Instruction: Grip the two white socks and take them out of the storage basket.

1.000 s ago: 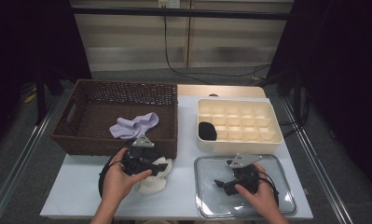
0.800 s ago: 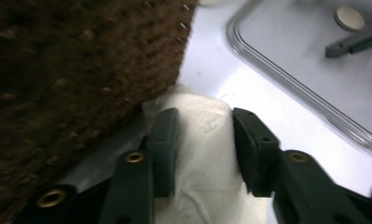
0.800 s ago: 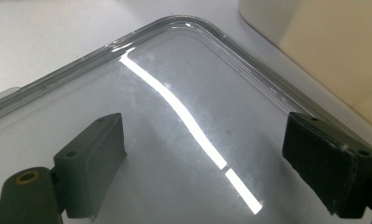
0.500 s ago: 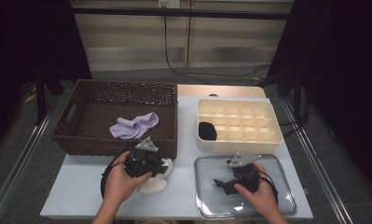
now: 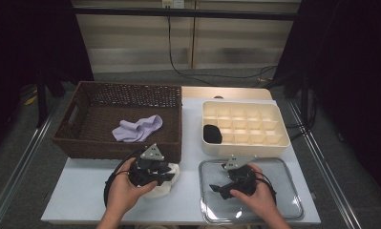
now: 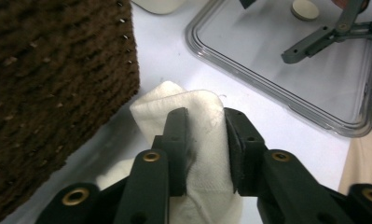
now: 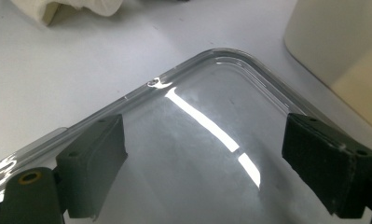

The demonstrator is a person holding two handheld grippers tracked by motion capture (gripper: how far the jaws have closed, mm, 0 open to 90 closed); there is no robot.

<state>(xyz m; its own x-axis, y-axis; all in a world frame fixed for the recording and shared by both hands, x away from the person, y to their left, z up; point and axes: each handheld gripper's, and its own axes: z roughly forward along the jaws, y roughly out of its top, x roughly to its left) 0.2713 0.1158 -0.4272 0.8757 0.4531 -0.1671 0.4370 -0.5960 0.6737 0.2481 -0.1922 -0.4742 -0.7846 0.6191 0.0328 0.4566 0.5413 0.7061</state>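
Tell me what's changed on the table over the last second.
The left gripper has closed its jaws on the white sock beside the wicker basket; they have just eased slightly open. The right gripper stays open over the clear lid. Nothing else moved.

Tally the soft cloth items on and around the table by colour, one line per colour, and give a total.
White sock, on the table and pinched in the left hand-held gripper: 1
Lavender sock, in the wicker basket: 1
Black rolled sock, in a cell of the cream organizer: 1
Total: 3
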